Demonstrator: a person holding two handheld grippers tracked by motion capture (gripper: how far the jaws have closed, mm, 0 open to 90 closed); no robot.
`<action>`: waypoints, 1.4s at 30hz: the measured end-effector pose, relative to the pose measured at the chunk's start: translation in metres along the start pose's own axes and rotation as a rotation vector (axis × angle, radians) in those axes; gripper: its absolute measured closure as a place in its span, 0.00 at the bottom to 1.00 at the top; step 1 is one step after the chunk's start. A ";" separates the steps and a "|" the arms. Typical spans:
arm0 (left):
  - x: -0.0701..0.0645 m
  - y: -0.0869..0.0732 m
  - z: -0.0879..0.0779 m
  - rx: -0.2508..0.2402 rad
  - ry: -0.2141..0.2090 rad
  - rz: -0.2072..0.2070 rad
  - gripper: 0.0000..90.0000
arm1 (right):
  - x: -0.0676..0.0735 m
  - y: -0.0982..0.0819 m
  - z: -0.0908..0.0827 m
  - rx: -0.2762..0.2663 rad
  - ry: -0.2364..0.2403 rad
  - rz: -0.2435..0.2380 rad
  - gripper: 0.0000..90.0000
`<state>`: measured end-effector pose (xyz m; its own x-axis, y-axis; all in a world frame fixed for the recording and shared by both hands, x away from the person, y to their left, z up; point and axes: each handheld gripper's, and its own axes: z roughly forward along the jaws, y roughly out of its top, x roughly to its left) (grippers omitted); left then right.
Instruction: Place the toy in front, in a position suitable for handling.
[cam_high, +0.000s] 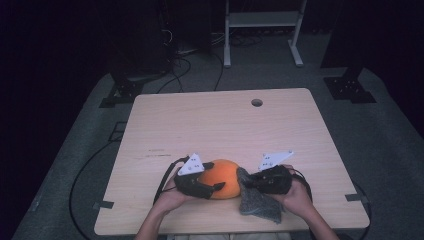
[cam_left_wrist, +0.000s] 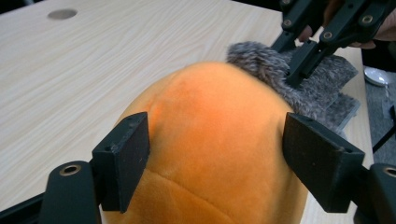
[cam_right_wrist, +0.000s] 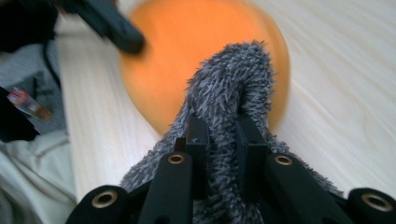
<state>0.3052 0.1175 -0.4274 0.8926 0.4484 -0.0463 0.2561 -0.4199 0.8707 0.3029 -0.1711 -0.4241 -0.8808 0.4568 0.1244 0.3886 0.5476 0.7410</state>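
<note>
scene: orange plush (cam_high: 223, 178) at the table's (cam_high: 220, 120) near edge, between both grippers | left gripper (cam_left_wrist: 217, 158): jaws spread, straddling the plush, pads not pressing | right gripper (cam_right_wrist: 223, 140): pinching a fold of grey cloth (cam_right_wrist: 231, 93) | relation: cloth touches the plush's right flank, so the right hand is nearer

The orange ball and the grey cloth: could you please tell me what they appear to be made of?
Orange ball: probably soft plush with a short, matte velvety nap and a faint seam line. Grey cloth: likely shaggy fleece or microfibre, its long fuzzy pile standing out and bunching where it is pinched.
</note>
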 end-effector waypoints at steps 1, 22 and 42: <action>0.001 -0.002 -0.001 -0.008 -0.005 -0.015 0.27 | -0.002 -0.001 0.001 0.004 0.006 0.012 0.86; 0.008 0.001 0.008 0.002 0.056 -0.130 0.13 | 0.001 -0.004 0.010 0.041 0.057 0.048 0.86; -0.004 0.015 0.004 -0.058 0.025 -0.104 0.16 | -0.010 -0.001 0.004 -0.045 0.085 0.099 0.86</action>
<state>0.3070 0.1060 -0.4161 0.8527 0.5070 -0.1264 0.3245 -0.3242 0.8886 0.3119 -0.1734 -0.4286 -0.8594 0.4451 0.2518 0.4635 0.4702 0.7511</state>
